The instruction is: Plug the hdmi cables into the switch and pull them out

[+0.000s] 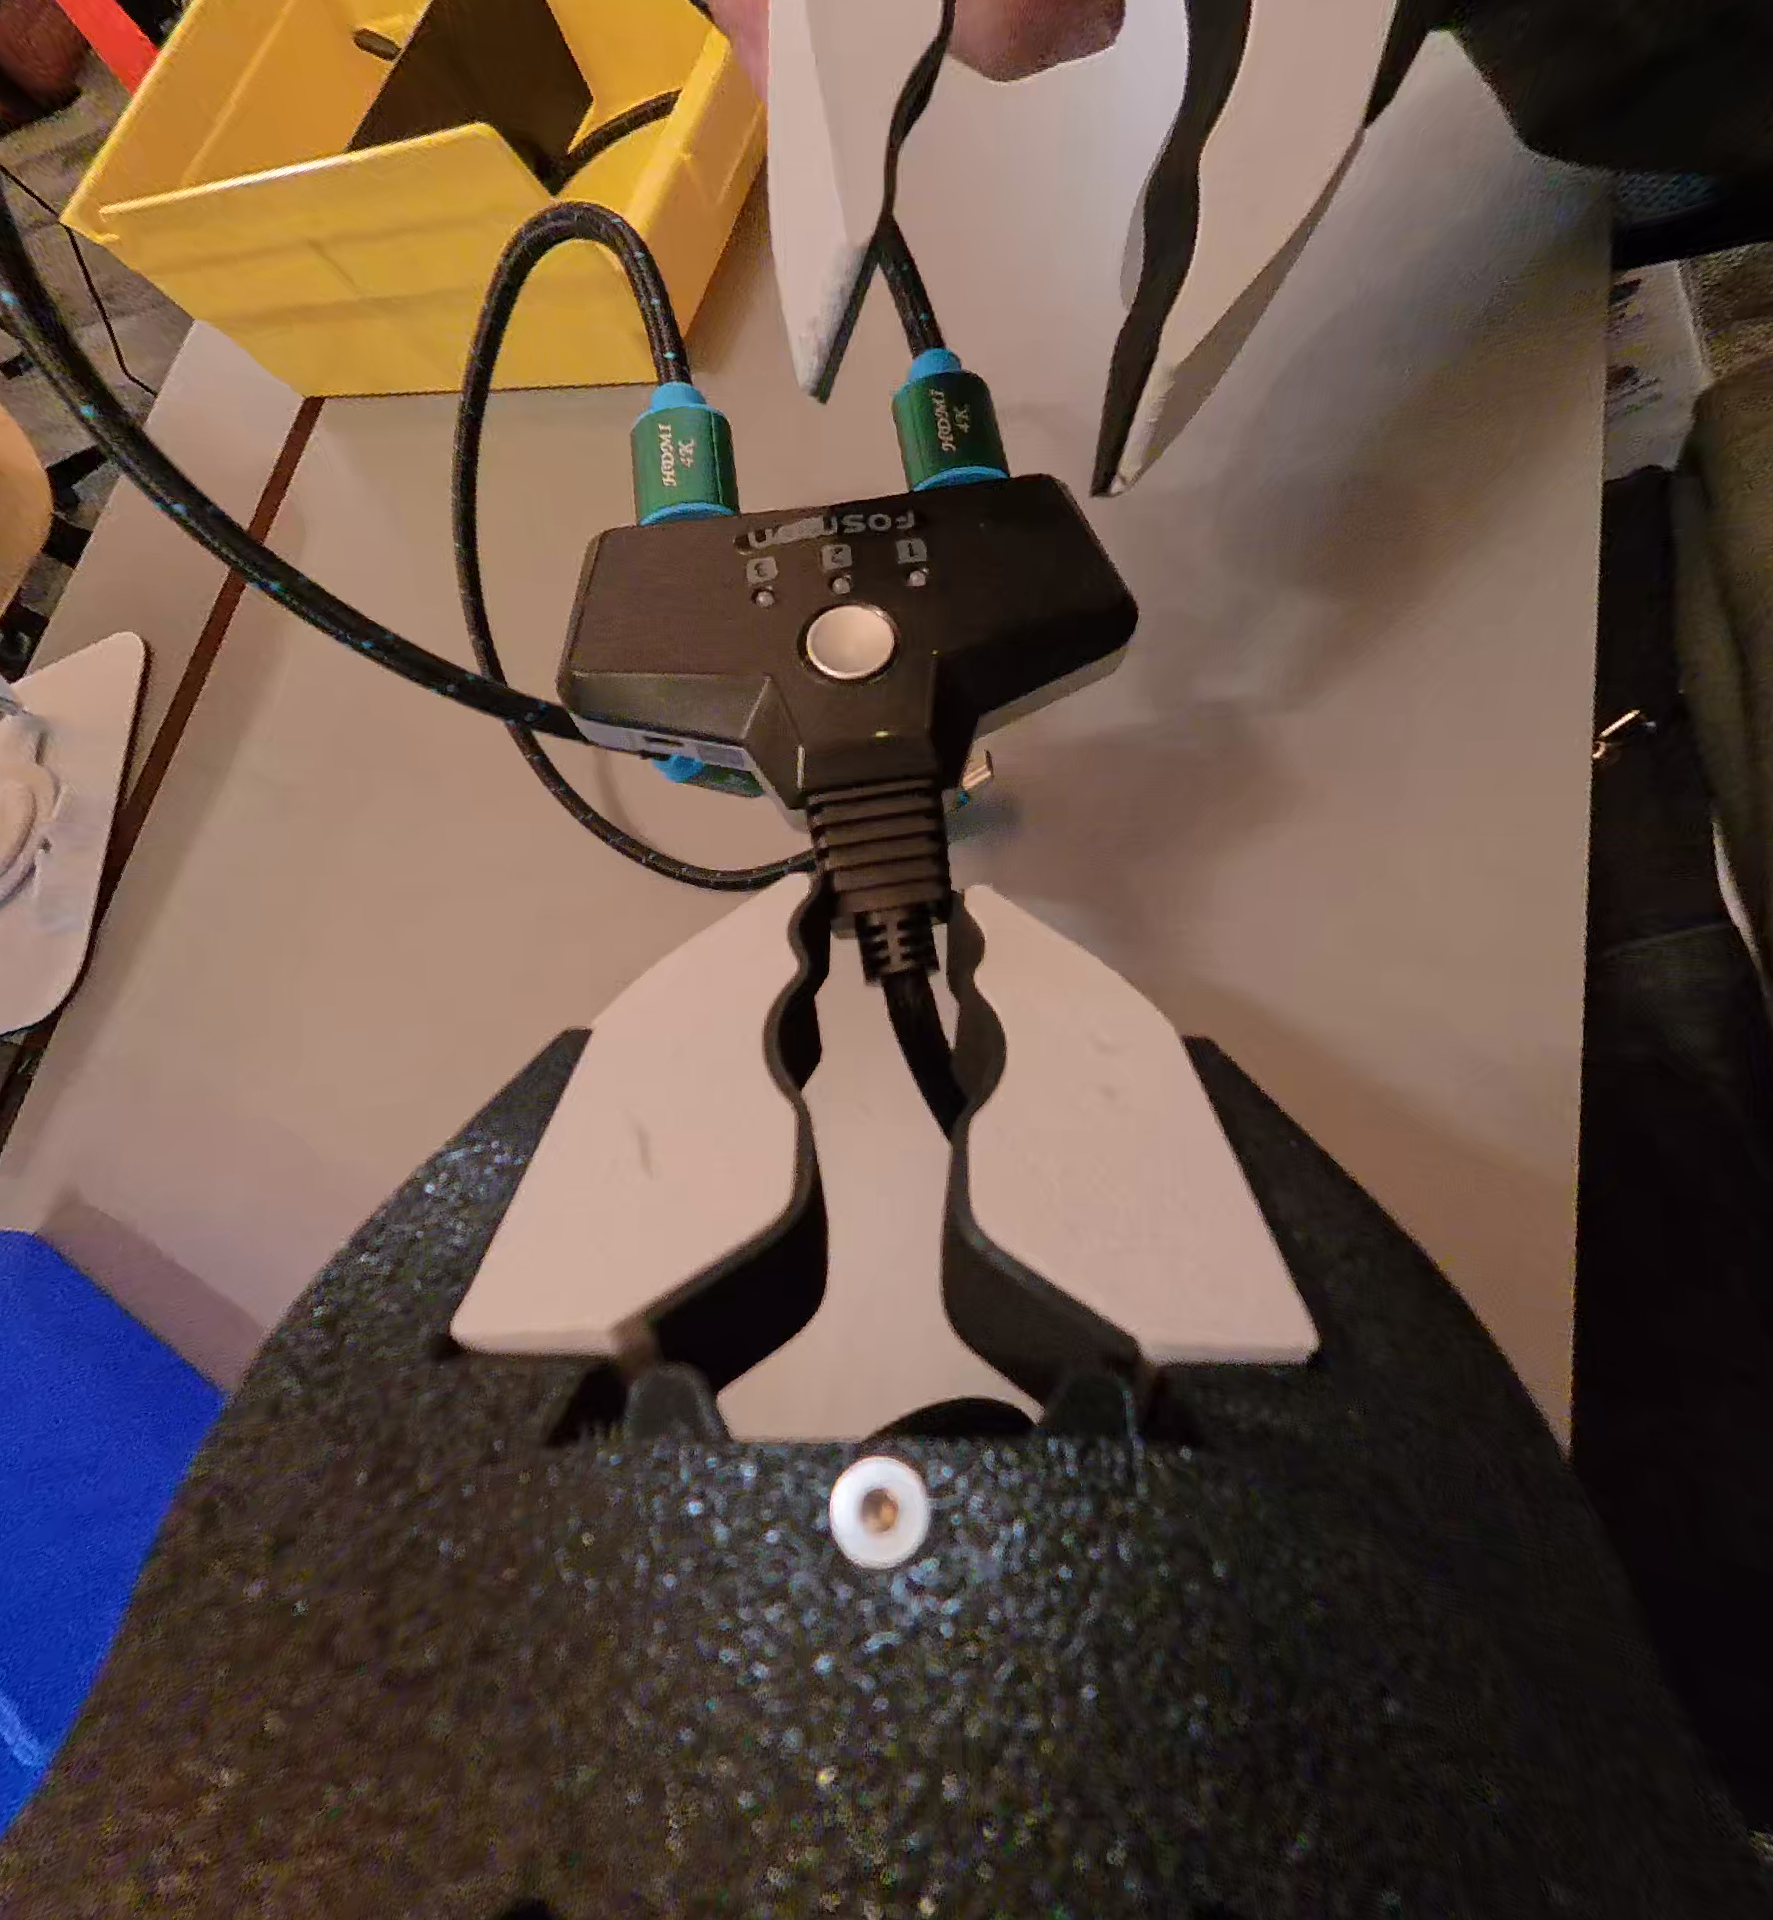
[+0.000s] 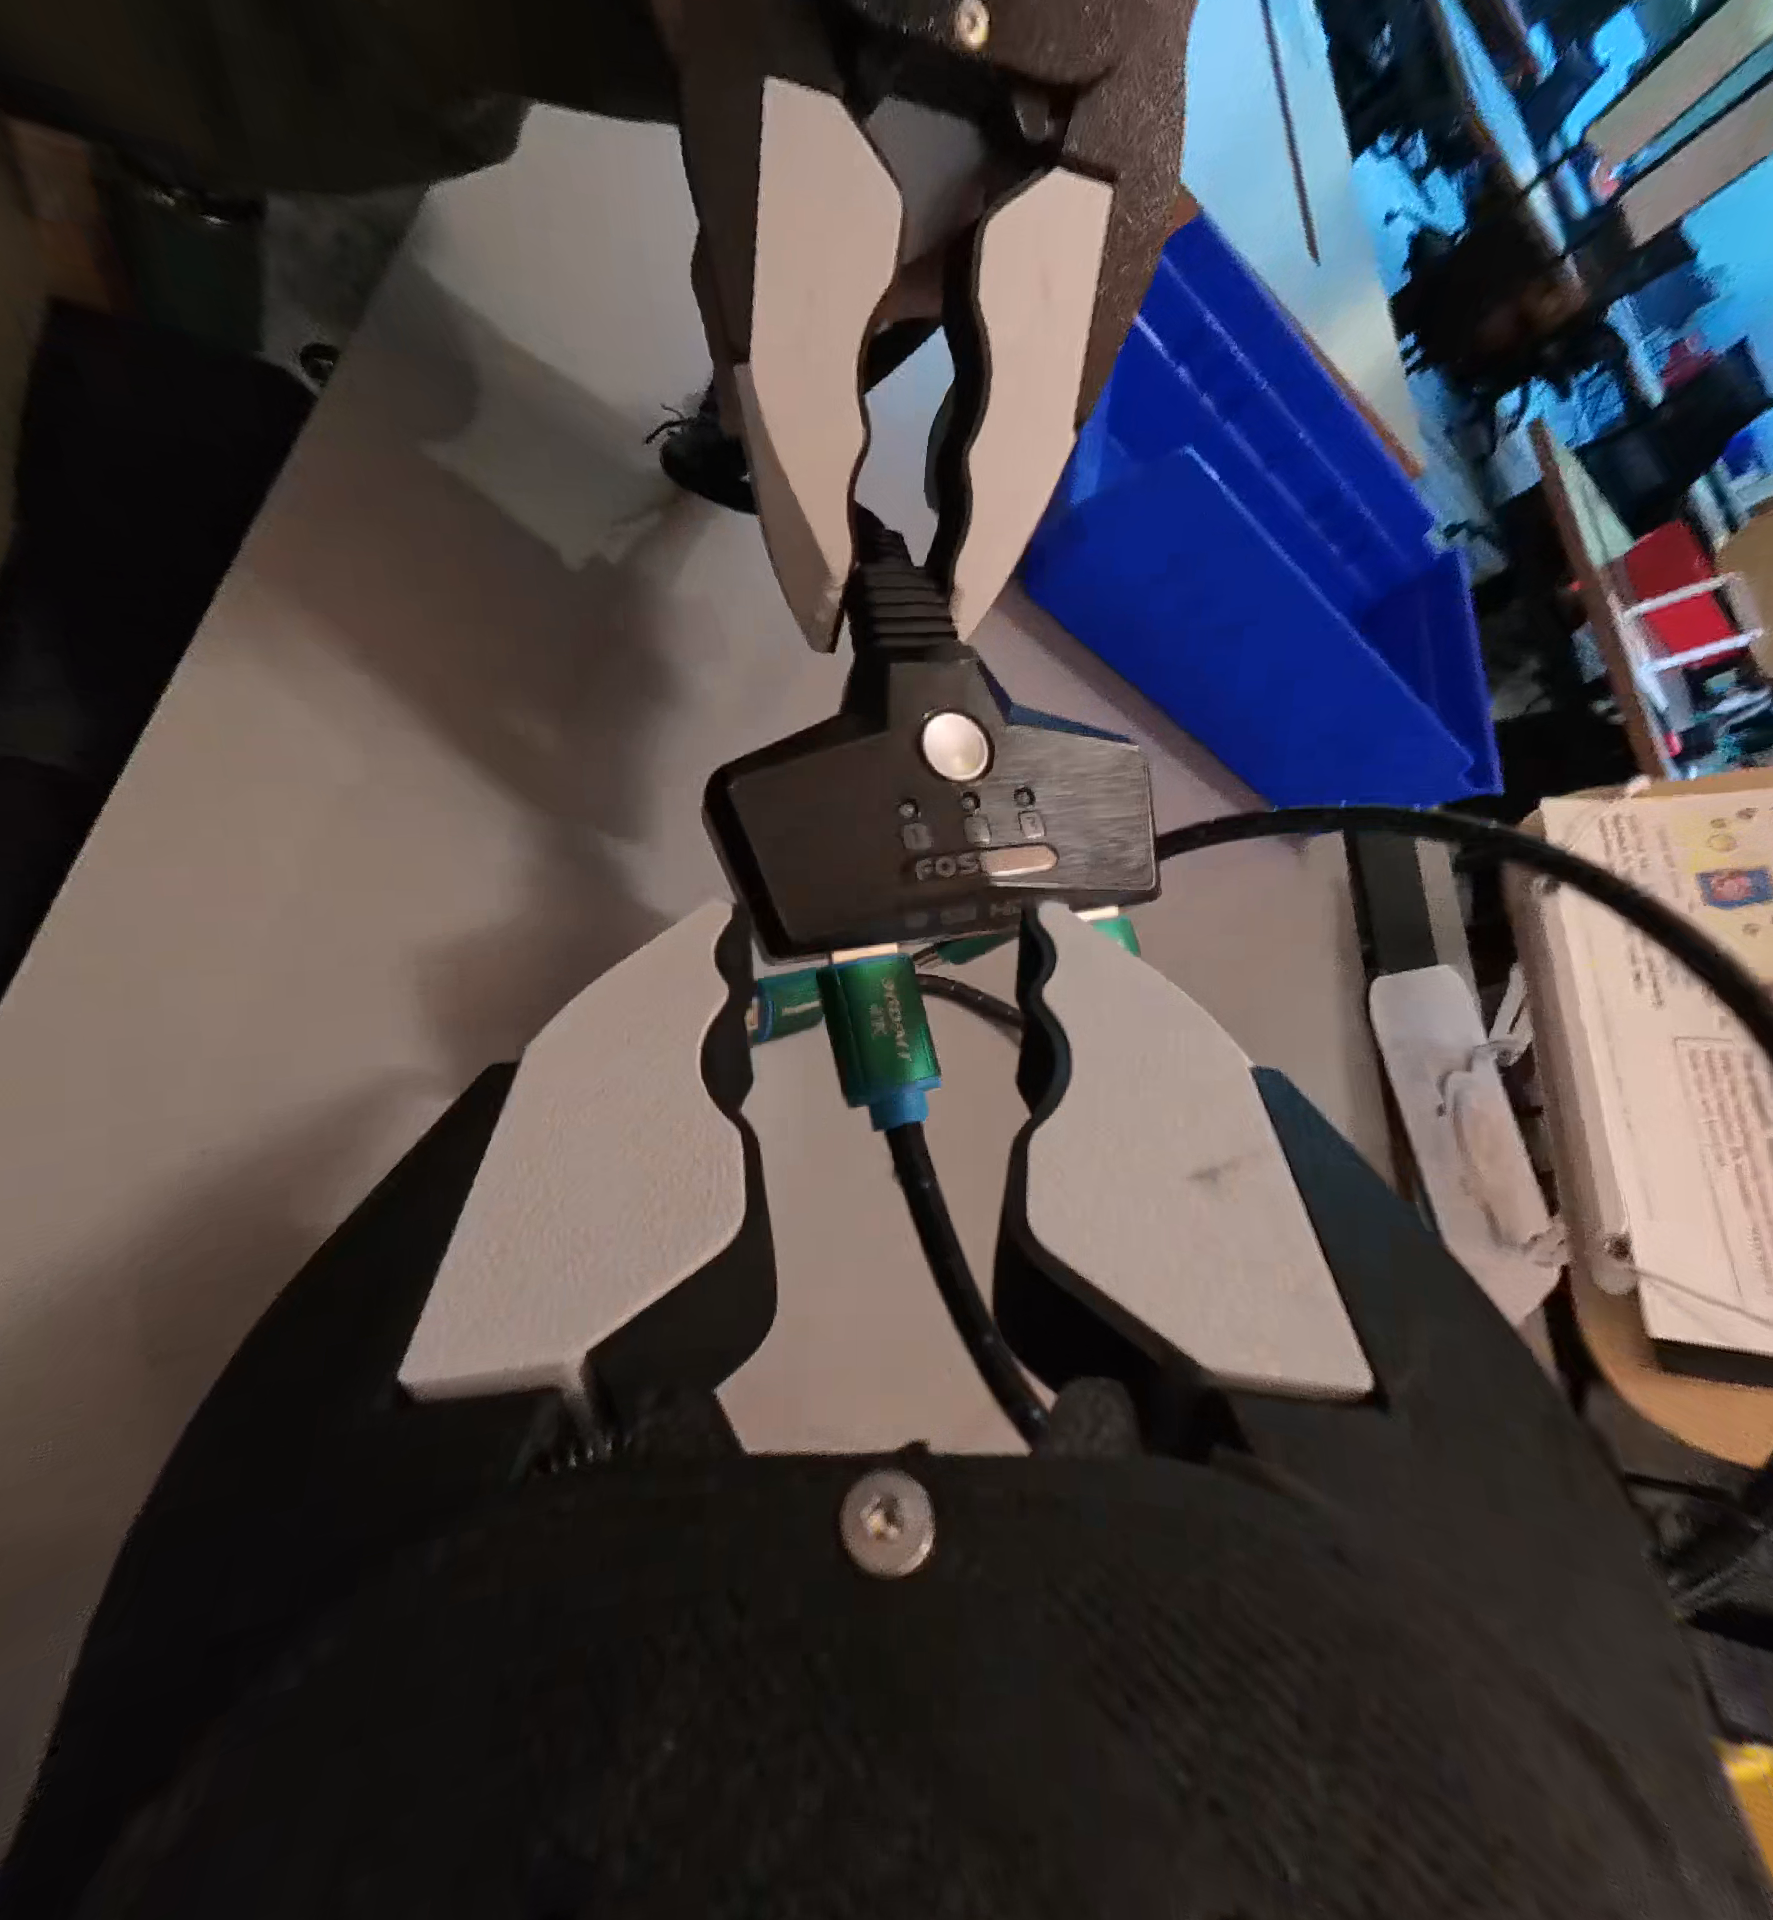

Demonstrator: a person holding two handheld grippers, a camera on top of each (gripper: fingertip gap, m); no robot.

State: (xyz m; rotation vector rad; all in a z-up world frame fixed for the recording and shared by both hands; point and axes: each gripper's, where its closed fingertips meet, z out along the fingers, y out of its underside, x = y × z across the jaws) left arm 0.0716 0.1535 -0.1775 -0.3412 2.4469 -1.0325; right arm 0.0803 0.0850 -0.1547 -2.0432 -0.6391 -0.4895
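left wrist view: left gripper (image 1: 887, 914) clamped on switch (image 1: 846, 634) tail, right gripper (image 1: 965, 436) spread around a plug (image 1: 949, 436)

It looks like a workshop: a pale bench (image 1: 1277, 935) with a yellow bin (image 1: 342, 239) and a blue bin (image 2: 1256, 540), messy shelves (image 2: 1588, 260) behind.

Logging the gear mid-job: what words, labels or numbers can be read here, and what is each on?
I don't copy out writing; here is where it stands.
switch: brand mark and three port numerals on top.
green plugs: gold lettering on each shell.
printed sheet: text too blurred to read.
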